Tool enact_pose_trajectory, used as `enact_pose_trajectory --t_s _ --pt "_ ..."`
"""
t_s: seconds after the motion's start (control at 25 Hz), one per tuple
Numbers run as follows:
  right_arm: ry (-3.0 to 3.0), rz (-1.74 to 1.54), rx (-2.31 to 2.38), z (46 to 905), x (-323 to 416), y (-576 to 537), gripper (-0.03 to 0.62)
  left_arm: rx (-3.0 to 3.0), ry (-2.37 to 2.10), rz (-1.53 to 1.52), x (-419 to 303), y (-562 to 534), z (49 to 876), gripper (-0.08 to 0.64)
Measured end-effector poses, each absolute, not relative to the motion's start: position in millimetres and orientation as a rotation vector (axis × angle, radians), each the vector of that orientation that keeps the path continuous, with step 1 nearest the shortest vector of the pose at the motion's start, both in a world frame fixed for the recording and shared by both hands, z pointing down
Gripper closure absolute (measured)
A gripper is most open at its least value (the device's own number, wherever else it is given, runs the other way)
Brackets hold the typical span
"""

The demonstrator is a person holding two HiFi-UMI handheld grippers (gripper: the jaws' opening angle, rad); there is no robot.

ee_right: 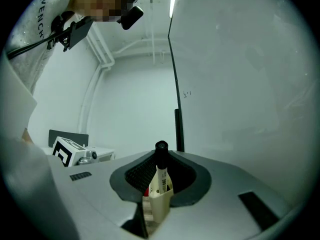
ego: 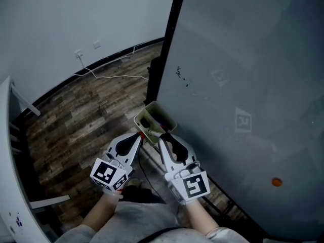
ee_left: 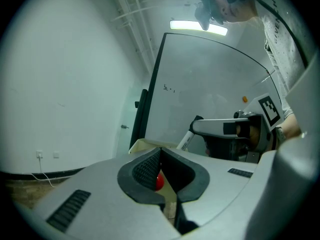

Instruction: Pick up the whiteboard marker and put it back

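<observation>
A white whiteboard marker (ee_right: 161, 176) with a black cap stands between the jaws of my right gripper (ee_right: 161, 159), which is shut on it. In the left gripper view the marker (ee_left: 186, 140) sticks out of the right gripper's tip, slanting down toward a beige holder (ee_left: 148, 145). That holder (ego: 154, 116) hangs at the lower left corner of the whiteboard (ego: 243, 85). Both grippers point at it, the left gripper (ego: 137, 135) beside the right gripper (ego: 162, 139). My left gripper (ee_left: 160, 151) has its jaw tips together with nothing held. A small red thing (ee_left: 159, 182) shows just beyond them.
The board's black frame (ego: 169, 39) runs up from the holder. An orange magnet (ego: 276, 182) sits on the board at lower right. A white cable (ego: 109, 76) lies on the wooden floor (ego: 86, 115) by the wall. White furniture (ego: 10, 135) stands at the left.
</observation>
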State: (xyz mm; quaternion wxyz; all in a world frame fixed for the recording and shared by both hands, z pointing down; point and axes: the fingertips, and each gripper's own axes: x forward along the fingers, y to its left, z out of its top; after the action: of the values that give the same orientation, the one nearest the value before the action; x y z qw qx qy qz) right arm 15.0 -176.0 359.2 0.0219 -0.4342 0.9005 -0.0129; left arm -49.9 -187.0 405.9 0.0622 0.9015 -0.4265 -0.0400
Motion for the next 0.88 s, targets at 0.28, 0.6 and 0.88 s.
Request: enact_pose_trajectory --t_s 0.28,0.6,0.88 --pt "2.745 -0.043 -1.383 352.8 14.5 -180.3 0.515 2.739 -1.250 -0.121 -53.2 -195.3 405.8 0.545" --pt "2.745 -0.034 -1.366 342.8 11.7 -177.9 0.515 2.748 -1.234 -0.125 -56.5 -198.4 401.5 0.545" --pt "2.742 -0.032 -1.377 337.0 13.5 -179.0 0.515 2.761 -1.229 -0.134 -55.5 -202.5 397.3 0.545"
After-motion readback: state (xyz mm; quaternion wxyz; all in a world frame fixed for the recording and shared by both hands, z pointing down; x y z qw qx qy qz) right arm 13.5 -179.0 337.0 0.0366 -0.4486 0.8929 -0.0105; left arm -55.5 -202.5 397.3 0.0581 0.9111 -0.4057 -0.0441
